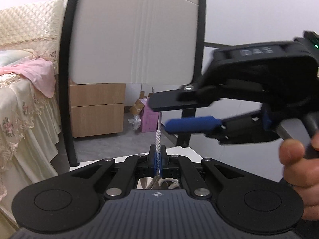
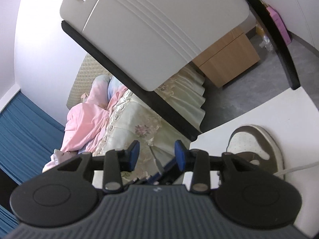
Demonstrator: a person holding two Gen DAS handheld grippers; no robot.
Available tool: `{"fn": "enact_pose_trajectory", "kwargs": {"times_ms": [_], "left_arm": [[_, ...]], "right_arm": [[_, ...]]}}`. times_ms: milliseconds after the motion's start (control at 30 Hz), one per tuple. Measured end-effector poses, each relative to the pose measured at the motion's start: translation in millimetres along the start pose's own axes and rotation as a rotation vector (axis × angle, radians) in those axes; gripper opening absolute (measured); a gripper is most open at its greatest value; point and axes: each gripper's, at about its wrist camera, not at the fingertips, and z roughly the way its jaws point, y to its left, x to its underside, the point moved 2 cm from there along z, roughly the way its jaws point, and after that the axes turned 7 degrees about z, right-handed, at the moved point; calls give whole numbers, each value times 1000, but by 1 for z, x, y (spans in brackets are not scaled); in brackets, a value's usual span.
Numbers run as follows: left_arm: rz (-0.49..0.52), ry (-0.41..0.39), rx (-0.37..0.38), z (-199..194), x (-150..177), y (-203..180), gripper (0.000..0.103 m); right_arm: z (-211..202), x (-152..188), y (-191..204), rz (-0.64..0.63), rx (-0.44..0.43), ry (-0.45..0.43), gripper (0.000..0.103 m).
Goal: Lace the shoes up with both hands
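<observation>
Nearest the lens in the left wrist view, the left claw sits at lower centre of the frame, pinched tight on a white braided lace. The lace runs up out of the pads, and its clear plastic tip pokes toward the middle of the frame. Below the pads, through the gap in the claw's frame, more lace and a bit of brown-and-white shoe show dimly.

The lace looks light, limp and soft, so it likely droops wherever it is not held. Only the short stiff tip gives any control for threading. My judgement is that the best hold is just behind that tip, close enough that the end does not flop. The braid should give the rubber pads decent friction, though a thin cord can slip if pinched off-centre.

The right claw comes in from the right side of the frame, turned on its side, one finger above the other. It is partly parted with nothing between the pads, and its fingertips lie just beside the lace tip. A hand at the right edge grips its handle.

In the right wrist view, the shoe rests on the white counter at lower right, toe up-frame. The whole scene there is tilted.
</observation>
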Motion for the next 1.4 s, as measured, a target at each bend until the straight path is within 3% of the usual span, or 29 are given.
{"fn": "enact_pose_trajectory", "kwargs": {"times_ms": [100, 533, 567, 633, 667, 800, 900, 1100, 1200, 1400], "left_arm": [[3, -5, 4, -1, -1, 0, 3], [91, 16, 34, 6, -4, -22, 7], [92, 22, 35, 8, -4, -23, 12], [107, 25, 22, 12, -3, -25, 47], [116, 22, 20, 12, -3, -26, 48], [142, 5, 18, 14, -2, -30, 48], [180, -10, 17, 14, -2, -37, 42], [225, -24, 17, 13, -2, -45, 10], [241, -20, 18, 10, -1, -45, 3], [237, -35, 25, -1, 0, -48, 3]], "right_arm": [[4, 0, -5, 3, 8, 3, 3], [-13, -10, -47, 176, -24, -42, 3], [-14, -10, -51, 180, -22, -41, 3], [-18, -9, -60, 186, -14, -44, 3], [-20, -9, -64, 202, -18, -42, 3], [-27, -10, -79, 229, -20, -50, 3], [-28, -11, -87, 259, -33, -43, 3], [-25, -11, -86, 252, -44, -19, 3], [-24, -10, -88, 274, -65, -12, 3], [-26, -12, -87, 282, -94, 0, 3]]}}
